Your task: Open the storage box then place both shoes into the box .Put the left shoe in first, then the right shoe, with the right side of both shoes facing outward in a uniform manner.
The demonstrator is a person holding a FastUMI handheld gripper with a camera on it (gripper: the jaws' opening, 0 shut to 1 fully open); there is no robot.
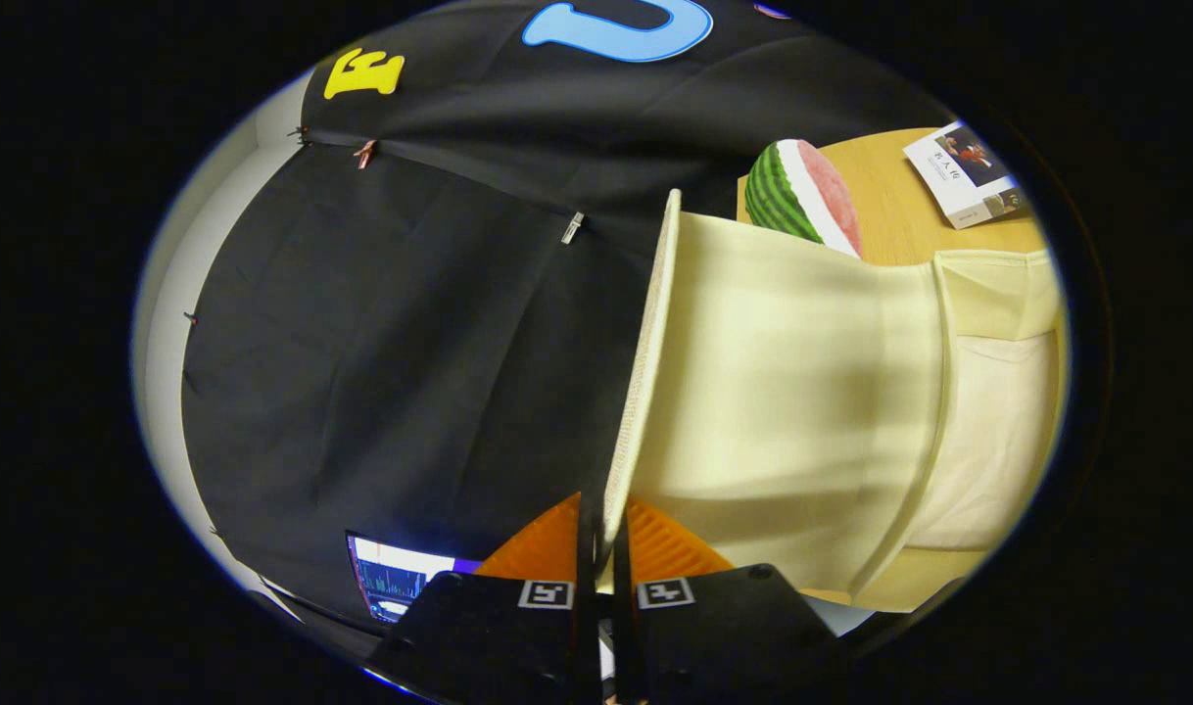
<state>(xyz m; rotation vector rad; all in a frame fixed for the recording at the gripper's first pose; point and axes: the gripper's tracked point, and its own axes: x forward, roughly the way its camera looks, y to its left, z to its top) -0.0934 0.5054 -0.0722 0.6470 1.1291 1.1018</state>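
Progress: opening step under way | my tongs [604, 548] are clamped on the edge of the storage box lid [645, 372], lid swung up on edge | box [998, 431] just beyond on tabletop [890, 186] | both shoes left to place, I judge.

Lid: gripper [601, 548] fingers pinch the box lid [645, 372] edge, blocking 12 to 3 o'clock.
Free: 9 to 11 o'clock, toward the cloth wall [381, 323].

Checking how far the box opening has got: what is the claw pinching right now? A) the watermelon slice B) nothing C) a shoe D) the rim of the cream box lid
D: the claw has both fingers closed on the rim of the cream lid, swung up from the storage box.
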